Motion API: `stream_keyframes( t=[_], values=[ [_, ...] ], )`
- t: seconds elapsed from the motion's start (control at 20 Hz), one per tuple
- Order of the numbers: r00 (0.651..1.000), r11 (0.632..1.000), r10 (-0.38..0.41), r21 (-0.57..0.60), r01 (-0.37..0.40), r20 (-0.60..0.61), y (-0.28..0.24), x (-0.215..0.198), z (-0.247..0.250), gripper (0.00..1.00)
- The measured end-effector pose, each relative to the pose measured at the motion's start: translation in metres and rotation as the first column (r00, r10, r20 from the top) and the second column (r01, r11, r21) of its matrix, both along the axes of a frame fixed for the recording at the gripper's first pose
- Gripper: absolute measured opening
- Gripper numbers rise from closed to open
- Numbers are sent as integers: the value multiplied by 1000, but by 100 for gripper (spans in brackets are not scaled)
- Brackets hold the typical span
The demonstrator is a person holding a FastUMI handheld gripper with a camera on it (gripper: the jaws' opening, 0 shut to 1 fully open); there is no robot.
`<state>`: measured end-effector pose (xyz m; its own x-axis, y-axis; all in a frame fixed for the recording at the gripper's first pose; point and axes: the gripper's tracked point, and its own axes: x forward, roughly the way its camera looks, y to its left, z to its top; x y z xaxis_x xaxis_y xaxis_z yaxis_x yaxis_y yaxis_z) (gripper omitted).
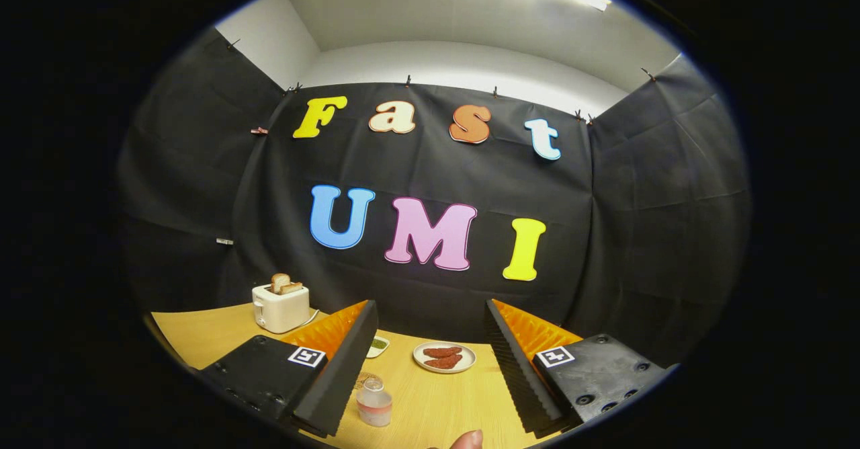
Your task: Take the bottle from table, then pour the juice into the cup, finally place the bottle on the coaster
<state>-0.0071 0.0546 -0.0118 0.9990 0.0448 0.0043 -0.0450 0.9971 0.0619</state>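
Between our gripper's (430,368) spread fingers stands the small bottle (374,402), ungrasped; we judge lowering around it comes next.

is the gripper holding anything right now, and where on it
Nothing is held. The gripper is open, its fingers wide apart above the table, and the bottle stands free between them, near one finger.
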Motion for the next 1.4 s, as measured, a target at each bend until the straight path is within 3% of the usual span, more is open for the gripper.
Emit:
stream_keyframes(
  t=[0.4, 0.65, 1.05, 1.4],
  values=[
    [1000, 999, 22, 34, -22, -11, 41, -3, -52, 98],
    [995, 998, 46, 49, -42, -85, 71, -4, -118, 98],
    [976, 997, 14, 80, 3, -219, 97, 13, -210, 98],
    [967, 996, 1, 89, 22, -253, 109, 34, -261, 98]
  ],
)
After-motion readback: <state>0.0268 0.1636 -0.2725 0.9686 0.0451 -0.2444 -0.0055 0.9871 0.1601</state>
